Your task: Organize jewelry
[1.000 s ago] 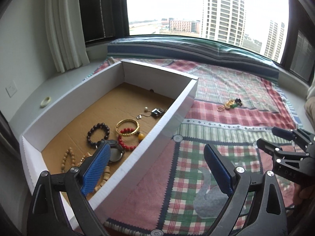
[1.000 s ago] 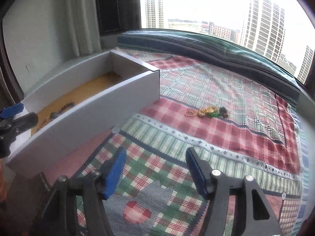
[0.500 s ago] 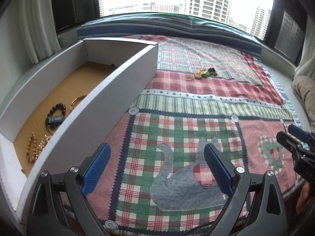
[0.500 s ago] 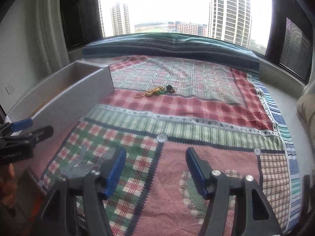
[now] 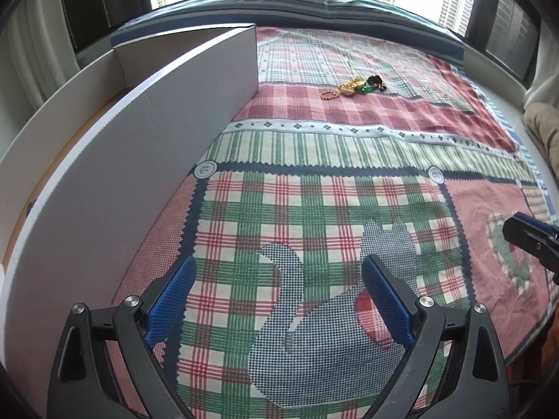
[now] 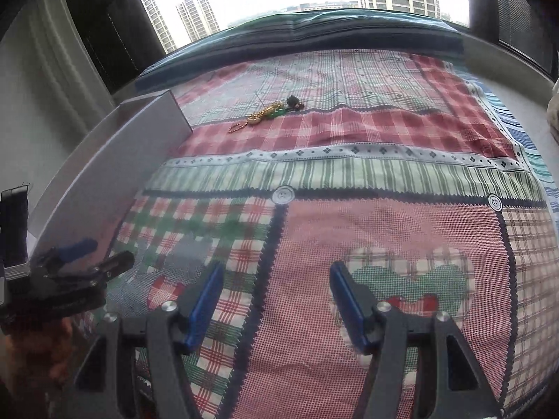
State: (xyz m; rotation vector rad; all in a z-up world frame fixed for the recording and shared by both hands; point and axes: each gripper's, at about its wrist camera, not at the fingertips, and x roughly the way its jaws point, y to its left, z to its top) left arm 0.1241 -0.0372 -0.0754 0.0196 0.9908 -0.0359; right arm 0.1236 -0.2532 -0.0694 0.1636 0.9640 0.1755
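Observation:
A small heap of jewelry (image 5: 354, 87) lies far out on the patchwork quilt (image 5: 314, 209): a gold bead chain, gold pieces, a green stone and dark beads; the right wrist view shows the jewelry (image 6: 270, 113) too. A white box (image 5: 139, 146) stands at the left, its inside hidden by the near wall. My left gripper (image 5: 279, 279) is open and empty low over the grey cat patch. My right gripper (image 6: 277, 282) is open and empty over the pink patch. Each gripper shows at the edge of the other's view.
The white box (image 6: 115, 171) borders the quilt on the left. A dark striped cushion (image 5: 314, 3) runs along the window at the back. A pale sill lies left of the box, and beige cloth (image 5: 545, 129) sits at the right edge.
Both grippers dropped lower toward the quilt and swung right, away from the box. The box's inside and its bracelets have gone out of sight behind its wall. Jaws stayed open.

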